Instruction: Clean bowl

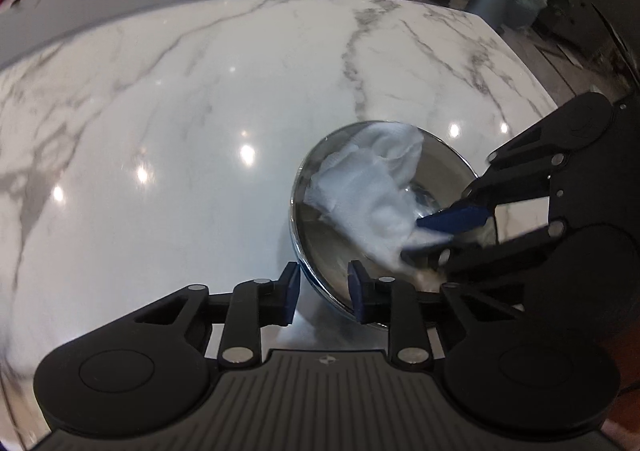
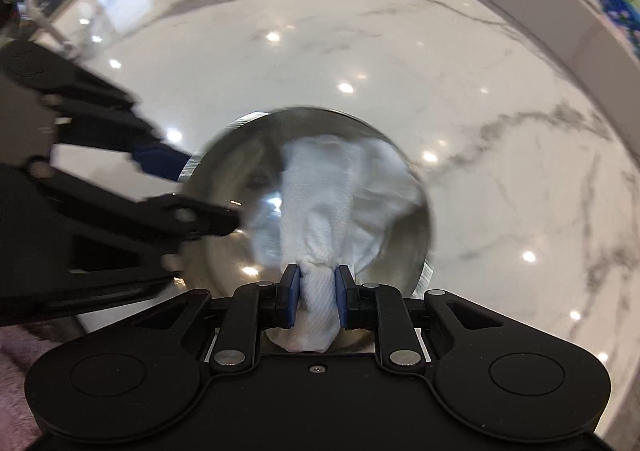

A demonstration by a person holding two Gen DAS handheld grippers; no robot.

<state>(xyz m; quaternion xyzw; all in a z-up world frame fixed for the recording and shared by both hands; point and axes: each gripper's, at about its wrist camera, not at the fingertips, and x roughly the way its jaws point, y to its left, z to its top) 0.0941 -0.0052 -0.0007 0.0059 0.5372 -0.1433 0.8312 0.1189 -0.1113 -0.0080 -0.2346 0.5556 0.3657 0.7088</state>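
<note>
Nearest to me in the right wrist view, my right gripper (image 2: 317, 301) is clenched on a bunched neck of the white cloth (image 2: 320, 191), with the rest of it fanning forward and down into the steel bowl (image 2: 224, 179). The bowl sits on the marble counter (image 2: 480, 91), directly ahead of that claw, so the cloth's long axis runs straight from the pads into the bowl's hollow. Any wiping stroke turns on that line: the right hand is the one over the inside of the bowl.

In the left wrist view, my left gripper (image 1: 323, 293) straddles the bowl's (image 1: 320, 251) near rim, one pad outside the wall and one inside. Whether the pads actually pinch the rim I cannot tell. The bowl looks tipped toward that claw.

The left view shows the cloth (image 1: 360, 187) spread across the far wall and the right gripper (image 1: 432, 229) reaching in from the side. Only the right view shows the grip on the cloth. Blur hides whether any dirt remains.
</note>
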